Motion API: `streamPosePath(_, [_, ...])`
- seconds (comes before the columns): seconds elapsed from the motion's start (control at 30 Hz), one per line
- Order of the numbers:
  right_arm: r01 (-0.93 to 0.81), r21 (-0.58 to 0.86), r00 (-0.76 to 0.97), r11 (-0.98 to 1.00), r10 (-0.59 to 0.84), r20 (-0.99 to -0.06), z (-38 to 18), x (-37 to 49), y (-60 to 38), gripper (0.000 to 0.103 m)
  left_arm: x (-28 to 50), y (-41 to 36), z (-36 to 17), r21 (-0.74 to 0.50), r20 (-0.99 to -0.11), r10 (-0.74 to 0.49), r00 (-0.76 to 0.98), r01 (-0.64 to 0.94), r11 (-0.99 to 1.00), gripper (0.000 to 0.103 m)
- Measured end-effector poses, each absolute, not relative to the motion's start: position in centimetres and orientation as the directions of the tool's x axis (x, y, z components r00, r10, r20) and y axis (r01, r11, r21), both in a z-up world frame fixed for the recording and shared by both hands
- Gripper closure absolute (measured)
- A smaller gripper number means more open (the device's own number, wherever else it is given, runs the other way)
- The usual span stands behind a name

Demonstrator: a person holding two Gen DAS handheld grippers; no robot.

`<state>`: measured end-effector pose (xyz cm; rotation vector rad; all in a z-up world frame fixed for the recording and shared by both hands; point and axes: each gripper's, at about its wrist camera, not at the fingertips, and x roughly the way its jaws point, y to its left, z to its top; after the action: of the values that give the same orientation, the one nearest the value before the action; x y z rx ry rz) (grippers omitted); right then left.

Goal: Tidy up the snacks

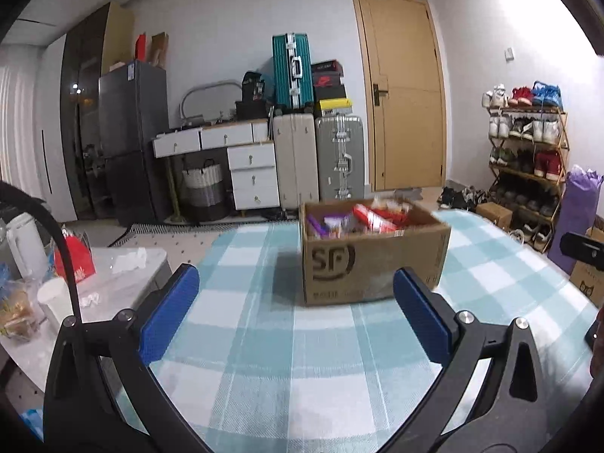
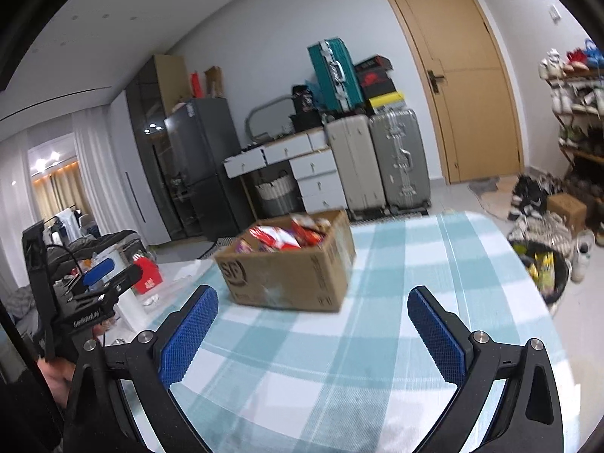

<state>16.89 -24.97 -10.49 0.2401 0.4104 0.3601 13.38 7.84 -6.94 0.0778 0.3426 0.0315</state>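
A brown cardboard box (image 1: pixel 373 260) marked SF stands on the blue-and-white checked tablecloth (image 1: pixel 264 358); it holds several snack packets (image 1: pixel 362 219), red and purple. My left gripper (image 1: pixel 296 294) is open and empty, just in front of the box. In the right wrist view the box (image 2: pixel 290 275) sits ahead and to the left, with red packets (image 2: pixel 279 236) showing on top. My right gripper (image 2: pixel 313 313) is open and empty, short of the box. The left gripper's body (image 2: pixel 90 294) shows at the left edge.
A white side table (image 1: pixel 113 275) at the left carries a red carton (image 1: pixel 75 260), a white cup and wrappers. Suitcases (image 1: pixel 317 158), a drawer unit and a fridge stand at the far wall. A shoe rack (image 1: pixel 528 162) and a bin (image 2: pixel 547 271) are on the right.
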Motion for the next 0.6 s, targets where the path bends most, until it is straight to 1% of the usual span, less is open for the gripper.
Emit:
streamPosePath(0.1, [-0.270, 0.299, 0.855, 0.915, 0.370, -0.363, -12.3, 17.5, -24.7, 0.001, 14.8, 7.8, -9.0, 0.049, -0.367, 0.040, 0.929, -0.023, 0.999, 0.000])
streamPosePath(0.2, [-0.255, 0.249, 0.862, 0.934, 0.336, -0.379, -13.8, 17.4, -24.2, 0.001, 15.9, 8.0, -11.1, 0.038, -0.388, 0.055, 0.920, -0.043, 0.998, 0.000])
streamPosePath(0.33, [-0.243, 0.179, 0.891, 0.953, 0.292, -0.346, -14.5, 17.2, -23.4, 0.001, 16.9, 7.6, -12.7, 0.055, -0.396, 0.081, 0.915, -0.065, 0.996, 0.000])
streamPosePath(0.53, [-0.249, 0.174, 0.904, 0.953, 0.293, -0.311, -14.3, 16.9, -23.4, 0.001, 18.2, 7.4, -13.7, 0.079, -0.425, 0.125, 0.897, -0.100, 0.992, 0.000])
streamPosePath(0.6, [-0.232, 0.180, 0.907, 0.956, 0.279, -0.314, -14.4, 17.1, -23.5, 0.001, 18.1, 7.6, -13.6, 0.075, -0.418, 0.140, 0.897, -0.120, 0.990, 0.000])
